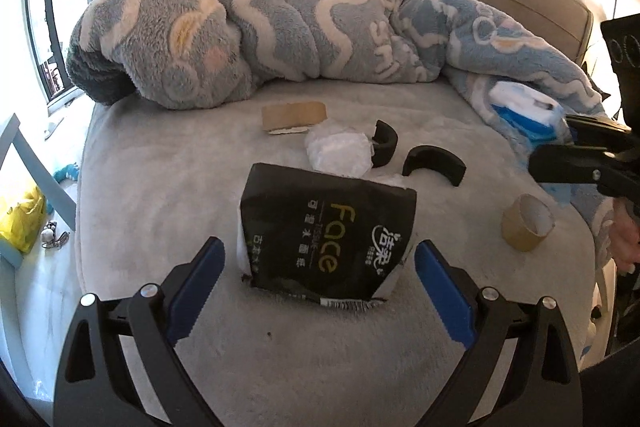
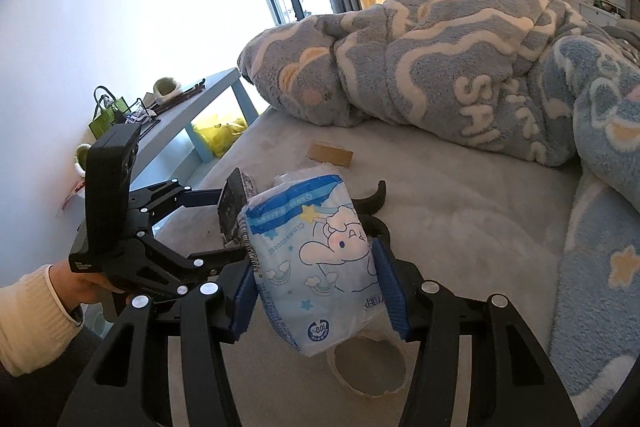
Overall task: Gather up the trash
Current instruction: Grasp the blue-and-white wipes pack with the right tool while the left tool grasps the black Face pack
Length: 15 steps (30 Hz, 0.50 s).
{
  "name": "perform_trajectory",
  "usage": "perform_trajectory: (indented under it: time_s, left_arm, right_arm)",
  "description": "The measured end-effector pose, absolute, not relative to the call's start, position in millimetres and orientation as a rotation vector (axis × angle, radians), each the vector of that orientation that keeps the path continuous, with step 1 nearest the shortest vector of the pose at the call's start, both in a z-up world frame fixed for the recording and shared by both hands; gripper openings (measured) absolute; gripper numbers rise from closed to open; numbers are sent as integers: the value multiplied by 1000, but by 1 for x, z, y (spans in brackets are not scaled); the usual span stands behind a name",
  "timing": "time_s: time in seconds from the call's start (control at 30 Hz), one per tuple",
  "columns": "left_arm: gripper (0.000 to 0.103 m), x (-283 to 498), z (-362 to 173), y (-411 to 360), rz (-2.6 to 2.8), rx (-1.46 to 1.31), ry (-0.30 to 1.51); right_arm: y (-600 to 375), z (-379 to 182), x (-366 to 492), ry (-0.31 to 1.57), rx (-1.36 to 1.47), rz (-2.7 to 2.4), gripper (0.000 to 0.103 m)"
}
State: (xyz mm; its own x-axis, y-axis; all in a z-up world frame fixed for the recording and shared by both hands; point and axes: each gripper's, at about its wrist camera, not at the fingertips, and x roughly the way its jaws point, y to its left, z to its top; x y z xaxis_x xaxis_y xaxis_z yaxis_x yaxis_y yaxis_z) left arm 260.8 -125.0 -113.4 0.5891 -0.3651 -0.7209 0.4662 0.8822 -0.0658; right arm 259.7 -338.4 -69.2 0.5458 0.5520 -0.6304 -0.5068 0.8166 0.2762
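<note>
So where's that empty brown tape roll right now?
The empty tape roll lies on the grey bed at the right of the left wrist view, right of the black Face tissue pack, beside the blue blanket.

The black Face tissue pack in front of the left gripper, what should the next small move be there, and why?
Probably ease the left gripper forward and close on the black tissue pack. Its jaws are open, with the pack standing on the grey bed between the fingertips, and the right gripper is already shut on the blue-and-white tissue pack.
</note>
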Motion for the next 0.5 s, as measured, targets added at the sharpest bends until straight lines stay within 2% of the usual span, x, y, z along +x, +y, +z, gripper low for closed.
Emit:
perform_trajectory:
  time_s: [0.07, 0.13, 0.17, 0.5]
  left_arm:
    - [94, 262, -113, -126, -478, 127, 799]
    - [79, 264, -113, -126, -466, 122, 801]
    - [78, 264, -113, -126, -463, 119, 804]
    - [75, 260, -98, -109, -429, 29, 788]
  right_arm:
    - [-340, -69, 259, 770, 65, 625, 55]
    - [-342, -68, 258, 769, 67, 619, 55]
    - [-342, -67, 258, 768, 68, 616, 55]
    - [-334, -59, 256, 747, 47, 587, 55]
